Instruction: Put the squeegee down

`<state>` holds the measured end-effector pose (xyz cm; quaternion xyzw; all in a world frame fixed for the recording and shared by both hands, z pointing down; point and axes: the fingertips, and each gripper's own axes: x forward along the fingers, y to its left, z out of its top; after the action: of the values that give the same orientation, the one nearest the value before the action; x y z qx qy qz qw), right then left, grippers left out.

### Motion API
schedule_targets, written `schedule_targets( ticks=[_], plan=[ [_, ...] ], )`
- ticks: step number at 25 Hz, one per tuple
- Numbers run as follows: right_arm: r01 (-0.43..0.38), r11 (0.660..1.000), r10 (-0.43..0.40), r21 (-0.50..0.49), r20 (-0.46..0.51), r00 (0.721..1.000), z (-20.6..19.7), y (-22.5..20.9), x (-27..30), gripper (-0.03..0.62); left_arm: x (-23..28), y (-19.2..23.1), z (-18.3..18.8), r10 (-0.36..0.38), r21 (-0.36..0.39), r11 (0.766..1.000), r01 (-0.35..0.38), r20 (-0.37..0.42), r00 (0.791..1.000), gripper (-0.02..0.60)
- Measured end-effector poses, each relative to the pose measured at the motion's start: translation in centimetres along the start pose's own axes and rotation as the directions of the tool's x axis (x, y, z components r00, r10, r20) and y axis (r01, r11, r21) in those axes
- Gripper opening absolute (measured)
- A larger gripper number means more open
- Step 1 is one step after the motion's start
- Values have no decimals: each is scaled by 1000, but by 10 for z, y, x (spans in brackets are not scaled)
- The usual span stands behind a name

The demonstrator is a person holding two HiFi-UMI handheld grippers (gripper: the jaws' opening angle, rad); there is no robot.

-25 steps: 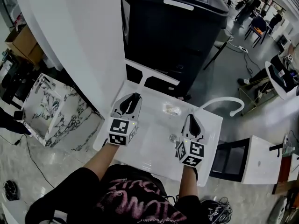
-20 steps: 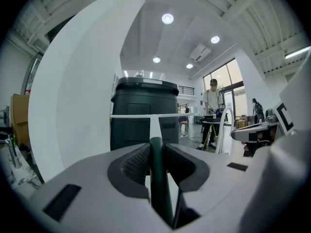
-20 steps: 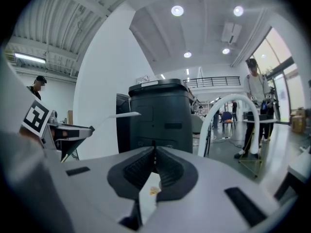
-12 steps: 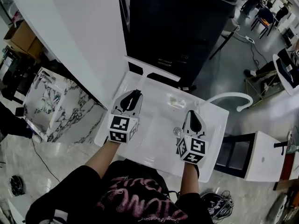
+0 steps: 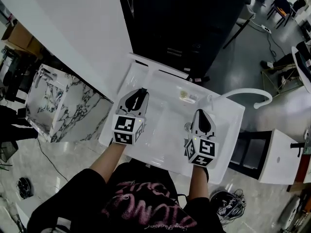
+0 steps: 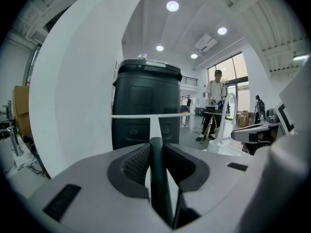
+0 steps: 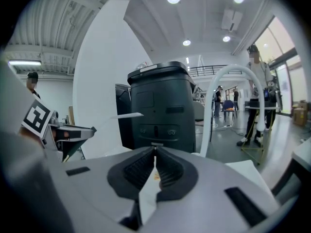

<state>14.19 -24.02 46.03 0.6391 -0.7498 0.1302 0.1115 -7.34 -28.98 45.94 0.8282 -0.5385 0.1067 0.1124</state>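
Observation:
The squeegee has a dark green handle (image 6: 159, 178), a white stem and a thin white blade (image 6: 146, 115) that stands level in front of the black bin. My left gripper (image 6: 156, 152) is shut on the handle. In the head view the left gripper (image 5: 140, 92) is over the left part of the white sink (image 5: 165, 144), and the squeegee blade (image 5: 158, 66) reaches past the sink's far rim. My right gripper (image 5: 200, 114) hovers over the sink's right part, near the drain (image 5: 187, 126). Its jaws meet at the tips with nothing between them (image 7: 155, 153).
A big black bin (image 5: 184, 23) stands just behind the sink. A white arched faucet (image 5: 245, 95) rises at the sink's right rear. A white pillar (image 5: 73, 28) and a marble block (image 5: 58, 103) stand to the left. A small yellowish object (image 5: 184, 95) lies in the basin.
The head view has shifted, so the sink and bin sit higher and more to the right. Both grippers keep their places over the sink, and the left still holds the squeegee.

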Motion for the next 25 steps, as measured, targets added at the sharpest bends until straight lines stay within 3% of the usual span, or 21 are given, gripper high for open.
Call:
schedule_targets(
  ticks=[25],
  plan=[
    [4,999,3,51,-126,992,-67,-15,16,21,22,-11,-73,-7,-18,1000,4,-163,987,95]
  ],
)
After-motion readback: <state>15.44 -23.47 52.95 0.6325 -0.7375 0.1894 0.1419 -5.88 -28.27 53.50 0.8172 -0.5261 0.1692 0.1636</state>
